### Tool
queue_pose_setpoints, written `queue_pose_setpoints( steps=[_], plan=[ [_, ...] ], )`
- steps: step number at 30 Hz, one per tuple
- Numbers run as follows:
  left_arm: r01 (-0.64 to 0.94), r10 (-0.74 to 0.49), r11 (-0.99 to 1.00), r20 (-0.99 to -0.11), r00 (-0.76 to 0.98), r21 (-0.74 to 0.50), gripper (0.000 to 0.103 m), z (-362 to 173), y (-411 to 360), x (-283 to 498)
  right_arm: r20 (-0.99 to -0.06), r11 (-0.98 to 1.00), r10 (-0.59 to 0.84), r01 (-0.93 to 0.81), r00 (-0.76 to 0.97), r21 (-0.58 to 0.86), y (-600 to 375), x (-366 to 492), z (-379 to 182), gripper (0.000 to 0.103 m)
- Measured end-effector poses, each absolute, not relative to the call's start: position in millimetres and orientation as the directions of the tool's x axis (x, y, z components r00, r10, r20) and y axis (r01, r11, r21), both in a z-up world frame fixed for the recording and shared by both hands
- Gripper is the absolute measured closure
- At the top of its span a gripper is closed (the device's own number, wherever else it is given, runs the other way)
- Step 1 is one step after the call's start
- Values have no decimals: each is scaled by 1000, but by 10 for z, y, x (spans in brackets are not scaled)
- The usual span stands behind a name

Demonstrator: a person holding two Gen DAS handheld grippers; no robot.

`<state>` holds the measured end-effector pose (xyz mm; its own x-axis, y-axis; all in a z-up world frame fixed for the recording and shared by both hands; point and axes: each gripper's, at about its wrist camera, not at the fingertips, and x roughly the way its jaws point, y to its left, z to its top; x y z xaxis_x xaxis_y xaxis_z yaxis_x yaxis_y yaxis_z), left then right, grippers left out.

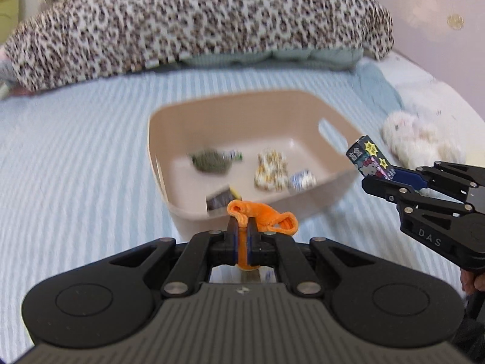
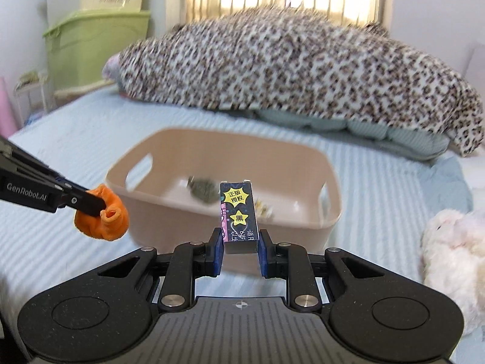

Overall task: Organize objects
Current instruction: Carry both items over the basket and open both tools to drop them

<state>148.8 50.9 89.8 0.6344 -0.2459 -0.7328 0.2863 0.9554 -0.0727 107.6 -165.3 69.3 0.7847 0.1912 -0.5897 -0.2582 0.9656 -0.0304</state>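
A beige plastic bin (image 1: 182, 127) (image 2: 169, 151) stands on the striped blue bed and holds several small items, among them a green pouch (image 1: 210, 161) and a patterned pouch (image 1: 271, 168). My left gripper (image 1: 242, 236) is shut on an orange cloth toy (image 1: 263, 217) just before the bin's near rim; it also shows in the right wrist view (image 2: 103, 217). My right gripper (image 2: 239, 244) is shut on a small dark box with yellow stars (image 2: 239, 212), held near the bin's right rim (image 1: 368, 159).
A leopard-print pillow (image 1: 188, 21) (image 2: 297, 63) lies behind the bin. A white plush toy (image 1: 421, 142) (image 2: 454, 251) lies to the bin's right. A green storage box (image 2: 94, 39) stands beside the bed at the far left.
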Motion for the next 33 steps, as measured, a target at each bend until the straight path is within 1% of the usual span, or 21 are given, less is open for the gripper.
queue_pose_setpoints(
  steps=[7, 10, 12, 16, 22, 26, 28, 29, 30, 31, 32, 33],
  plan=[
    [227, -208, 972, -640, 740, -54, 98, 1035, 324, 1850, -493, 985, 152, -175, 857, 1, -1652, 1369, 899, 82],
    [208, -213, 975, -623, 753, -81, 98, 995, 270, 2053, -480, 989, 132, -150, 867, 2, -1620, 1535, 886, 82],
    [187, -191, 980, -622, 759, -71, 98, 907, 239, 2183, -478, 991, 112, -131, 871, -5, -1606, 1638, 838, 82],
    [142, -130, 989, -655, 744, -36, 98, 625, 176, 2416, -511, 995, 74, -98, 856, -20, -1582, 1883, 633, 82],
    [127, -50, 991, -728, 683, 52, 98, 182, 119, 2590, -581, 996, 53, -85, 812, -28, -1541, 2083, 335, 81],
    [132, -46, 990, -763, 645, 52, 96, 83, 145, 2624, -628, 994, 39, -96, 778, -57, -1473, 2123, 187, 81],
    [134, -47, 990, -776, 629, 48, 91, 111, 146, 2615, -636, 995, 43, -92, 770, -45, -1481, 2130, 165, 81],
    [136, -56, 990, -775, 629, 39, 87, 150, 150, 2594, -639, 995, 44, -88, 768, -37, -1493, 2127, 161, 77],
    [144, -68, 989, -774, 630, 30, 76, 199, 155, 2570, -637, 996, 47, -85, 769, -28, -1510, 2118, 164, 69],
    [149, -74, 989, -770, 633, 26, 56, 255, 144, 2545, -632, 996, 53, -85, 773, -21, -1525, 2098, 174, 66],
    [149, -77, 988, -761, 645, 27, 46, 320, 138, 2504, -626, 996, 56, -87, 778, -19, -1535, 2070, 192, 63],
    [152, -79, 988, -745, 663, 30, 31, 390, 146, 2447, -619, 996, 56, -88, 784, -22, -1540, 2043, 214, 55]
  ],
)
